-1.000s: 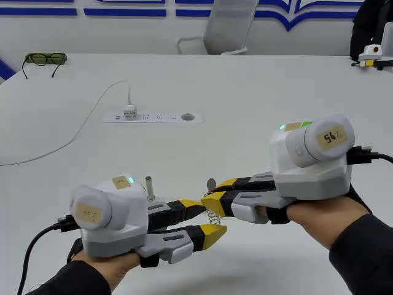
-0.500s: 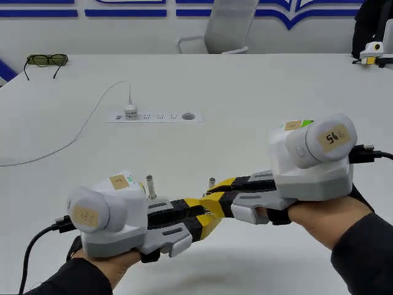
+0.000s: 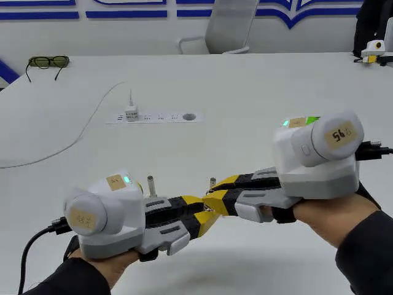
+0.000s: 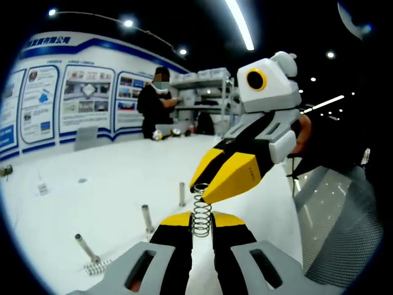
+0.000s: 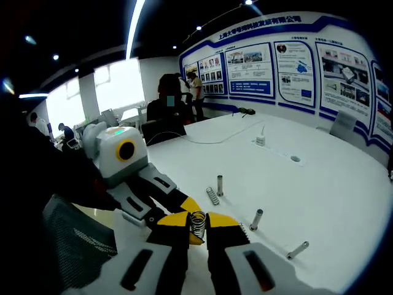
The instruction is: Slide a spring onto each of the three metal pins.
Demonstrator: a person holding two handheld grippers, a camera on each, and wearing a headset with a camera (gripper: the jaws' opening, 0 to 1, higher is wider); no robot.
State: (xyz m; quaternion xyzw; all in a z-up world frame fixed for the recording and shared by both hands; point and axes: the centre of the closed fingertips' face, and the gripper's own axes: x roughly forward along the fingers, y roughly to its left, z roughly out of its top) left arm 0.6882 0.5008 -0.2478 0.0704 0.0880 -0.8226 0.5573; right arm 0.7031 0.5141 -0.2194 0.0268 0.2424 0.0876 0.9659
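The left gripper (image 4: 201, 226), jaws nearly closed, pinches the foot of a spring (image 4: 201, 212) while the right gripper (image 5: 198, 227) clamps its top, in what looks like a hand-over; three bare pins (image 4: 147, 216) stand just beyond. Next, one gripper must let go and the other line the coil over a pin

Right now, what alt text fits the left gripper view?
Both grippers hold one upright spring: the left gripper at its base, the right gripper at its top. Behind, three metal pins stand on the white table, a loose spring beside one.
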